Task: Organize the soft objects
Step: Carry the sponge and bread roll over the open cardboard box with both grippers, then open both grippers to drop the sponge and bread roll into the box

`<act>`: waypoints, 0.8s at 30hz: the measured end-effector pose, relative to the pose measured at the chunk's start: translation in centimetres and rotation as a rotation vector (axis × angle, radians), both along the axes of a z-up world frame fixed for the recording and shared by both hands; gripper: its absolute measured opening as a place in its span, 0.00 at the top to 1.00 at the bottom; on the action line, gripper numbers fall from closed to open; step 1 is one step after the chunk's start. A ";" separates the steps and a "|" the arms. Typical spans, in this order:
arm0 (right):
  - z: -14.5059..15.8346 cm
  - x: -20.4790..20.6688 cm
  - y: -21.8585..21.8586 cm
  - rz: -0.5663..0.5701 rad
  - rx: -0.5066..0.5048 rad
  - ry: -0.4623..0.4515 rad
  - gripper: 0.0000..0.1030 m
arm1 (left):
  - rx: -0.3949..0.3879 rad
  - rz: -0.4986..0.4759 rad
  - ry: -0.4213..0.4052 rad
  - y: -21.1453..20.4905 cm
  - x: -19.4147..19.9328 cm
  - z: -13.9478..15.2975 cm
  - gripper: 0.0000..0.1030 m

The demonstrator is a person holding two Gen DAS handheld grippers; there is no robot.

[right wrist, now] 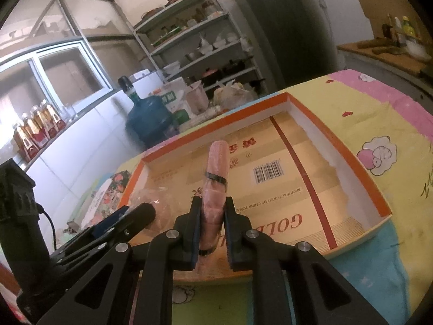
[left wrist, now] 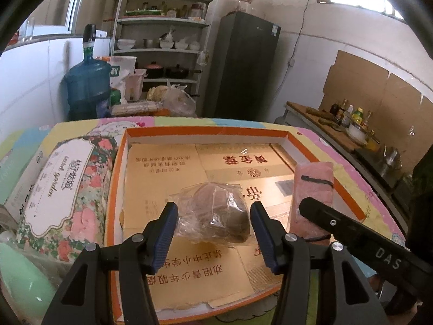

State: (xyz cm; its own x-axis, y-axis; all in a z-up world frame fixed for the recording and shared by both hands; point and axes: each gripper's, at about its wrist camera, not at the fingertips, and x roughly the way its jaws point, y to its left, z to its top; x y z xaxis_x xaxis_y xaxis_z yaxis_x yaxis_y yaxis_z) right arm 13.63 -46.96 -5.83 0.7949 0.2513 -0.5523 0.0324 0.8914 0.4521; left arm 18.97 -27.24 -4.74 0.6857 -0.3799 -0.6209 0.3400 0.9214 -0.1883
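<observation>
A shallow orange-rimmed cardboard box (left wrist: 205, 131) (right wrist: 338, 135) lies on the patterned tablecloth. My left gripper (left wrist: 213, 205) is low over the box floor, its blue pads standing wide against both sides of a clear plastic bag with a dark brown lump inside (left wrist: 216, 216). To its right, my right gripper (left wrist: 304, 205) (right wrist: 212, 203) is shut narrowly on the near end of a pink rolled towel (left wrist: 314, 178) (right wrist: 217, 159) bound with a black band. The roll points away from me over the box floor. In the right wrist view, the left gripper (right wrist: 143, 211) shows at the lower left.
A floral tissue pack (left wrist: 67, 189) and a white carton (left wrist: 16, 189) lie left of the box, with a pale green object (left wrist: 21, 279) nearer. Behind the table stand a blue water jug (left wrist: 86, 86), a shelf rack (left wrist: 162, 48) and a dark fridge (left wrist: 243, 67). A counter with bottles (left wrist: 351, 119) runs along the right.
</observation>
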 end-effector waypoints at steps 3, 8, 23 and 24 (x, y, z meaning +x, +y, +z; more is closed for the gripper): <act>0.1 0.0 0.2 -0.002 -0.017 0.002 0.78 | 0.002 0.013 0.008 0.0 0.0 -0.1 0.45; 0.3 -0.2 0.1 -0.026 -0.033 -0.006 0.60 | 0.005 0.008 0.001 -0.1 -0.2 0.0 0.33; 1.7 -2.0 0.0 -0.072 -0.048 -0.041 0.55 | 0.002 0.023 -0.076 0.9 -1.9 1.8 0.22; 1.8 -2.2 0.1 -0.075 -0.053 -0.044 0.55 | 0.003 0.024 -0.080 1.0 -2.1 2.0 0.22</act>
State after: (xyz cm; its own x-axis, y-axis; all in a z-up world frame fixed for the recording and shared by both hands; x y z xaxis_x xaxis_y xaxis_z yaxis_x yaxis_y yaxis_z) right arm 11.47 -46.88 -4.03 0.8340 0.1618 -0.5276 0.0809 0.9099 0.4069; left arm 16.88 -26.20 -2.79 0.7422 -0.3610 -0.5646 0.3316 0.9300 -0.1587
